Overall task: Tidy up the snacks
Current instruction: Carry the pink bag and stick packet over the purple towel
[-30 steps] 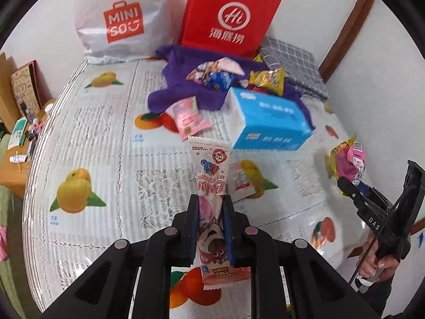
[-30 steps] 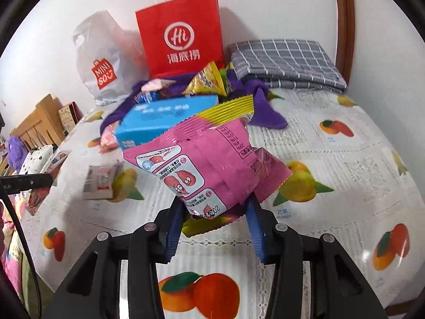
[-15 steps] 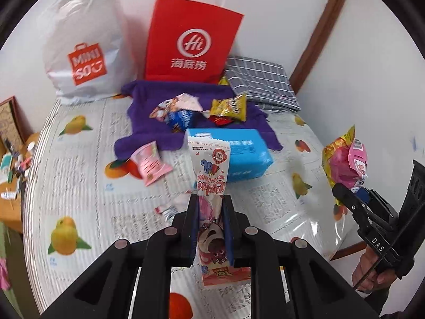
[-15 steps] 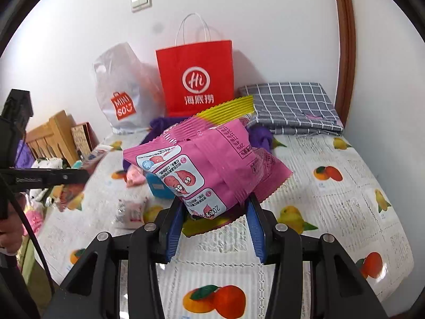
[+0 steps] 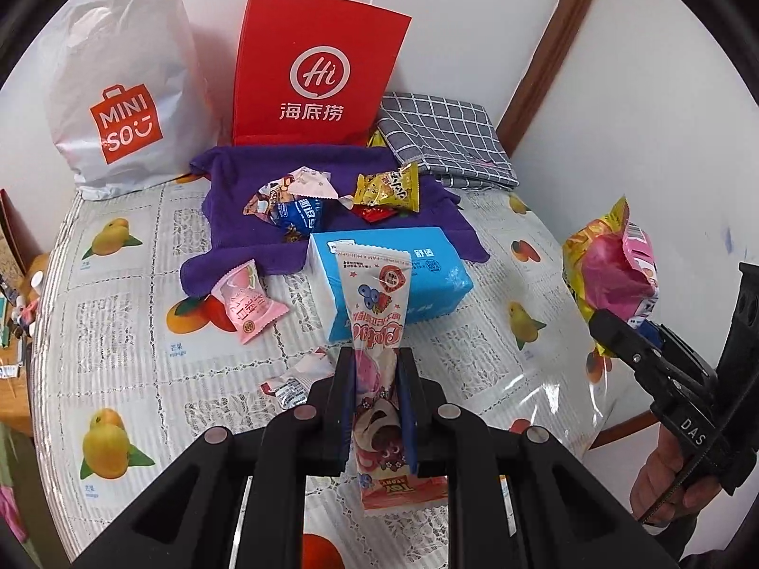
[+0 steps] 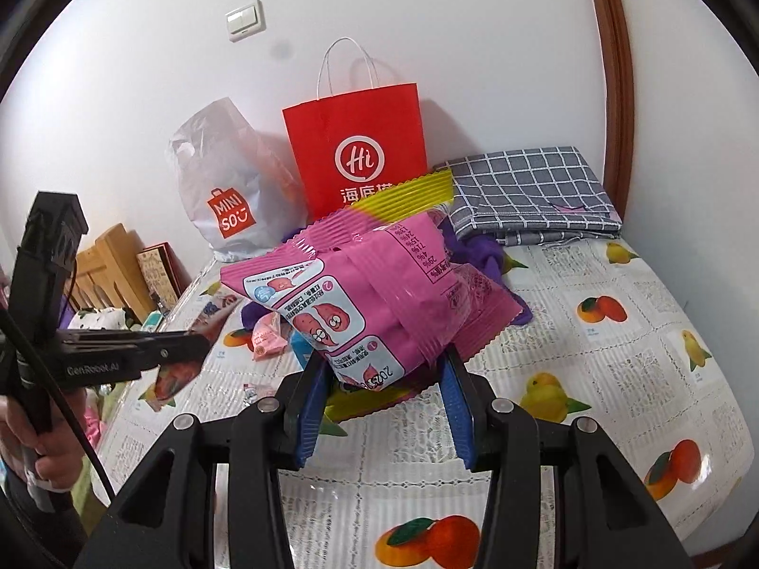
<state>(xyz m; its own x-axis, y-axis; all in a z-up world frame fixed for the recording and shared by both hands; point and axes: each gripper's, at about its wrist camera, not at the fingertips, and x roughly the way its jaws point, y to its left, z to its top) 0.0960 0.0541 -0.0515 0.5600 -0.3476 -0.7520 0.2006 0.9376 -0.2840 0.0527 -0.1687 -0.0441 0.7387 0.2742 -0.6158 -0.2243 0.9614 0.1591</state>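
My left gripper (image 5: 374, 370) is shut on a tall pink and white snack pouch (image 5: 374, 303), held upright above the table. My right gripper (image 6: 384, 370) is shut on a pink and yellow snack bag (image 6: 374, 294); the bag also shows in the left wrist view (image 5: 612, 261) at the right. Loose snacks lie on a purple cloth (image 5: 237, 189): a blue packet (image 5: 299, 213), a yellow packet (image 5: 389, 187) and a small red one (image 5: 374, 212). A pink packet (image 5: 246, 306) lies on the fruit-print tablecloth (image 5: 118, 284).
A blue tissue box (image 5: 427, 275) sits mid-table behind the pouch. A red paper bag (image 5: 318, 71) and a white Miniso bag (image 5: 118, 85) stand at the wall. A folded checked cloth (image 5: 446, 142) lies back right. A small white wrapper (image 5: 289, 386) lies near my left gripper.
Both grippers have risen and pulled back from the table with their snacks still held. More of the wall and bags shows in both views.
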